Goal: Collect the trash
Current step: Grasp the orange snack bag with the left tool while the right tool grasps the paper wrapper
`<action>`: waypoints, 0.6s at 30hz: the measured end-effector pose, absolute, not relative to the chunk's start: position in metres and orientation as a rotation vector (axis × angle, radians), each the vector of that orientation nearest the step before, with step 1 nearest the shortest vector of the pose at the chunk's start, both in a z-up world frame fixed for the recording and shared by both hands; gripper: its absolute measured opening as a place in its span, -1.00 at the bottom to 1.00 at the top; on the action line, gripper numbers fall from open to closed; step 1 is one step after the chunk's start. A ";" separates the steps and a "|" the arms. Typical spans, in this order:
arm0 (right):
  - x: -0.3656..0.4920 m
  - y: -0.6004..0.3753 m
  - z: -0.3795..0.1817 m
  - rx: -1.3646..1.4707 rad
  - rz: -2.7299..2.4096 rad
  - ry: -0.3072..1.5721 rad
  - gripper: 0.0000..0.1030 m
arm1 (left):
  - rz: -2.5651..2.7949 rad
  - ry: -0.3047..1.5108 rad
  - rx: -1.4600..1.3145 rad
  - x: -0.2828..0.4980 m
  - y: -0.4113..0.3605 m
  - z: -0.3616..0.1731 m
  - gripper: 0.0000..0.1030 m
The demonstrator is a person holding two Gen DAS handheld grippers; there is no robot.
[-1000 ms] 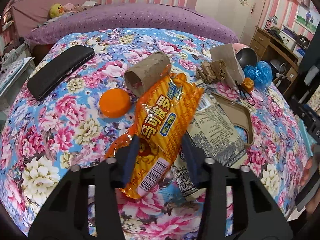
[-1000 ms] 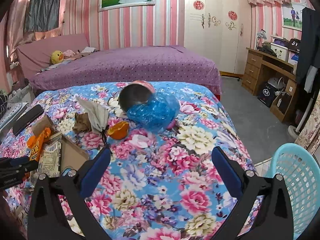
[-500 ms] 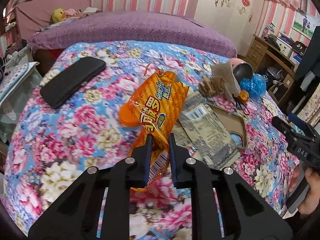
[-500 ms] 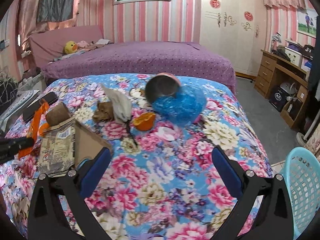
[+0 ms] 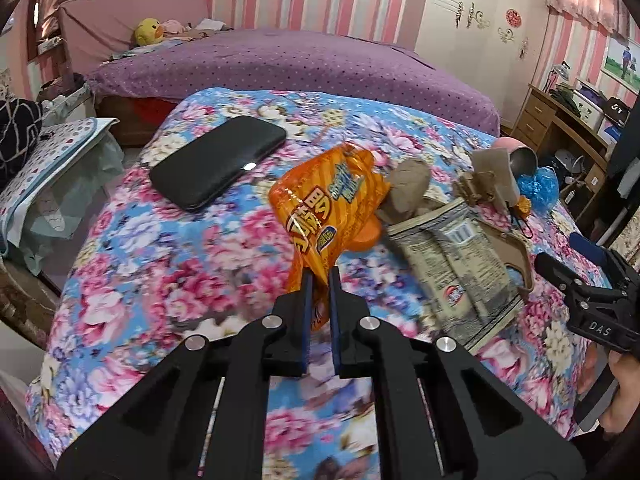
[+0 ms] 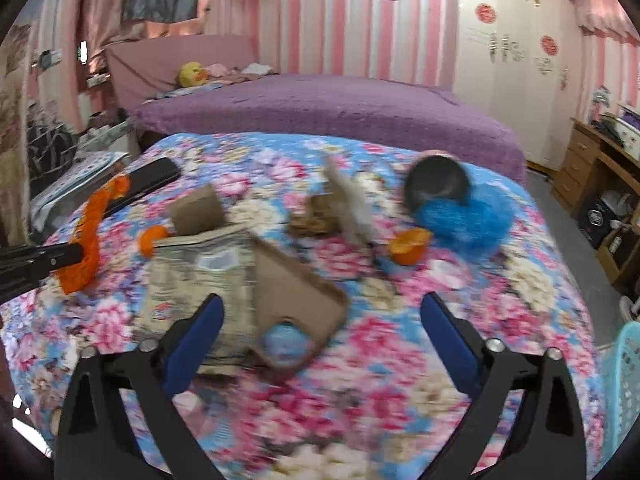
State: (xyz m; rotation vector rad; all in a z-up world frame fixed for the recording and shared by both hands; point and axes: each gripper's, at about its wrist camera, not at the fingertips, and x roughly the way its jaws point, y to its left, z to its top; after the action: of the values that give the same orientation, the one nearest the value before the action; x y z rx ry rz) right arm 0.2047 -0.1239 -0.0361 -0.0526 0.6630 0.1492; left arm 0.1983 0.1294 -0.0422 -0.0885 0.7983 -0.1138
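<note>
My left gripper (image 5: 320,276) is shut on an orange snack wrapper (image 5: 328,204) and holds it up above the floral bedspread (image 5: 180,264); the wrapper also shows in the right wrist view (image 6: 90,240), hanging from the left gripper (image 6: 78,254). My right gripper (image 6: 320,316) is open and empty, above a brown cardboard piece (image 6: 296,288) and a grey printed wrapper (image 6: 200,276). Other trash lies further back: a cardboard tube (image 5: 406,190), an orange lid (image 6: 152,238), crumpled brown paper (image 6: 316,214), an orange peel (image 6: 410,244) and a blue plastic bag (image 6: 468,216).
A black phone (image 5: 218,162) lies at the bed's far left. A dark bowl (image 6: 438,182) sits by the blue bag. A light blue basket (image 6: 624,392) stands on the floor at the right. A purple bed (image 6: 320,108) is behind, a wooden desk (image 5: 560,128) right.
My left gripper has closed on the orange wrapper and lifted it off the bed. My right gripper has moved left and closer to the cardboard and the grey wrapper.
</note>
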 end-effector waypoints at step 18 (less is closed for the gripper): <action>0.223 -0.071 -0.055 -0.105 0.332 0.747 -0.87 | -0.095 0.836 -0.135 0.200 0.163 -0.057 -0.96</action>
State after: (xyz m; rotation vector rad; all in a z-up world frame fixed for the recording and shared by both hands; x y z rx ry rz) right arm 0.2229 -0.0707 -0.0554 -0.1052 0.7470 0.3324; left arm 0.2001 0.1632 -0.0565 -0.1348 0.8358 -0.0955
